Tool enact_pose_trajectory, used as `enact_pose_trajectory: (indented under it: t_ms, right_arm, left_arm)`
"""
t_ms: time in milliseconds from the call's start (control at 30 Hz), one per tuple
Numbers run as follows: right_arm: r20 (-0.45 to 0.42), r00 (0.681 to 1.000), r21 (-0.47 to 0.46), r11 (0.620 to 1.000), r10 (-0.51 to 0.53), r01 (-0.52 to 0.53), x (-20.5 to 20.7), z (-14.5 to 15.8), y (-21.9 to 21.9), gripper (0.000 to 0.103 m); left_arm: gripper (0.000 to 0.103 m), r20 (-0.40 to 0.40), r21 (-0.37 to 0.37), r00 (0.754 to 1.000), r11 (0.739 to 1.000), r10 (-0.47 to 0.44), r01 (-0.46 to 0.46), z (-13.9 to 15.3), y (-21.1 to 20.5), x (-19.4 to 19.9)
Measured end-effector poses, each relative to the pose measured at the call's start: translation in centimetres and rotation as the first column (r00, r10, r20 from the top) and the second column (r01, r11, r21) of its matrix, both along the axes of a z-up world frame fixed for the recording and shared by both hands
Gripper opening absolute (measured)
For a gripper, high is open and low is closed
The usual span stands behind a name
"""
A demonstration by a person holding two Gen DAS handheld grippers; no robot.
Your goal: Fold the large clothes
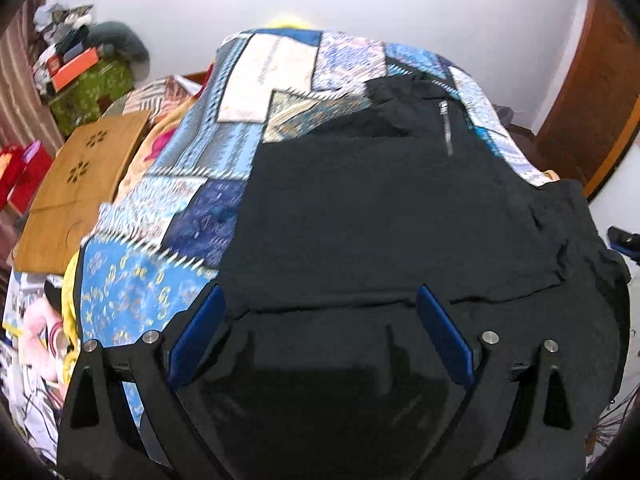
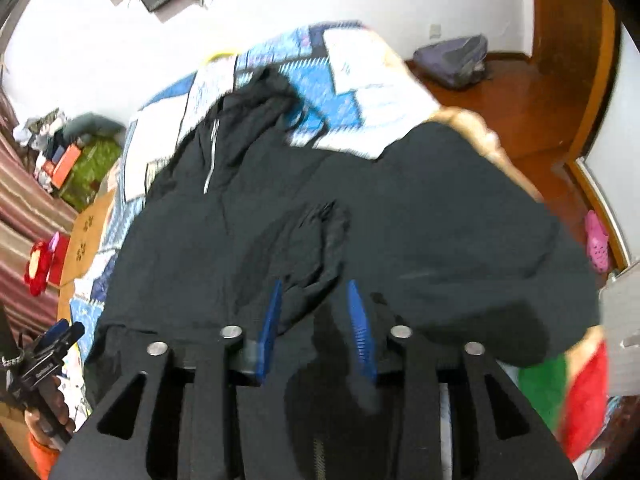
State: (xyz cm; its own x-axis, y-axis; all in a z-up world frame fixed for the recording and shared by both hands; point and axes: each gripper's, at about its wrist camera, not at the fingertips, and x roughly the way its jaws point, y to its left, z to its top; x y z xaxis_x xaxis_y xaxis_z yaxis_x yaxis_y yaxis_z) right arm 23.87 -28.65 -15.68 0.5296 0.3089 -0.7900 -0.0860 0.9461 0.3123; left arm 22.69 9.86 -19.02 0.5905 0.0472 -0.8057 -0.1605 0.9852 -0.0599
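A bed (image 1: 280, 92) is covered with a blue and white patchwork blanket (image 1: 192, 208). A big black jacket (image 1: 380, 216) lies spread flat on the blanket, by the near edge of the bed. Part of it hangs over that edge. Its silver zipper (image 1: 446, 128) points toward the far edge.

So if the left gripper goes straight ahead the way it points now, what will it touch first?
Most likely the black jacket. The left gripper is open, and the dark cloth fills the view straight ahead of it. The patchwork bedspread lies farther on. Depth is hard to judge here.
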Motion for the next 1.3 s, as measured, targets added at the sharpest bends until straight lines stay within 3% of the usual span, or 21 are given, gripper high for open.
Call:
enact_pose_trajectory:
  t_ms: [67, 100, 367, 533, 800, 900, 1033, 1100, 1167, 1300]
  right_arm:
    - [0.042, 0.998, 0.000, 0.999, -0.041, 0.041, -0.8, 1.3, -1.5, 0.052]
    - [0.059, 0.996, 0.003, 0.998, -0.062, 0.062, -1.2, 1.9, -2.1, 0.054]
    - [0.091, 0.970, 0.075, 0.973, -0.226, 0.220, -3.9, 3.6, -9.5, 0.057]
    - [-0.020, 0.944, 0.115, 0.937, -0.329, 0.329, -3.9, 0.4, -13.5, 0.057]
    - [-0.241, 0.887, 0.342, 0.821, -0.395, 0.458, -2.7, -6.7, -16.7, 0.057]
    - [-0.279, 0.865, 0.371, 0.783, -0.418, 0.498, -2.2, -8.3, -17.0, 0.057]
    - [-0.269, 0.846, 0.369, 0.762, -0.461, 0.533, -1.6, -8.6, -17.6, 0.057]
    - [-0.233, 0.848, 0.344, 0.776, -0.476, 0.529, -1.0, -8.2, -17.5, 0.051]
    - [-0.218, 0.855, 0.311, 0.797, -0.471, 0.518, -0.4, -8.0, -17.2, 0.032]
    - [-0.162, 0.872, 0.254, 0.834, -0.462, 0.489, 0.3, -6.3, -16.1, 0.015]
  left_arm:
    - [0.097, 0.020, 0.003, 1.000, 1.000, -0.016, 0.016, 0.7, -0.8, 0.4]
    - [0.097, 0.034, 0.004, 0.999, 1.000, -0.025, 0.025, 1.2, -1.3, 0.7]
    - [0.097, 0.088, -0.026, 0.994, 0.997, -0.067, 0.070, 2.8, -4.0, 2.5]
    - [0.097, 0.068, -0.031, 0.993, 0.995, -0.095, 0.097, 1.9, -5.3, 3.0]
    - [0.097, 0.008, -0.059, 0.996, 0.994, -0.091, 0.091, -0.3, -5.7, 3.6]
    - [0.097, 0.001, -0.063, 0.997, 0.995, -0.082, 0.082, -0.6, -5.4, 3.6]
    - [0.097, -0.010, -0.066, 0.998, 0.996, -0.068, 0.067, -1.1, -4.7, 3.4]
    - [0.097, -0.012, -0.074, 0.998, 0.995, -0.061, 0.060, -1.3, -4.4, 3.3]
    - [0.097, -0.014, -0.080, 0.998, 0.995, -0.054, 0.053, -1.4, -4.2, 3.2]
    - [0.097, -0.009, -0.087, 0.999, 0.995, -0.046, 0.045, -1.3, -3.7, 2.9]
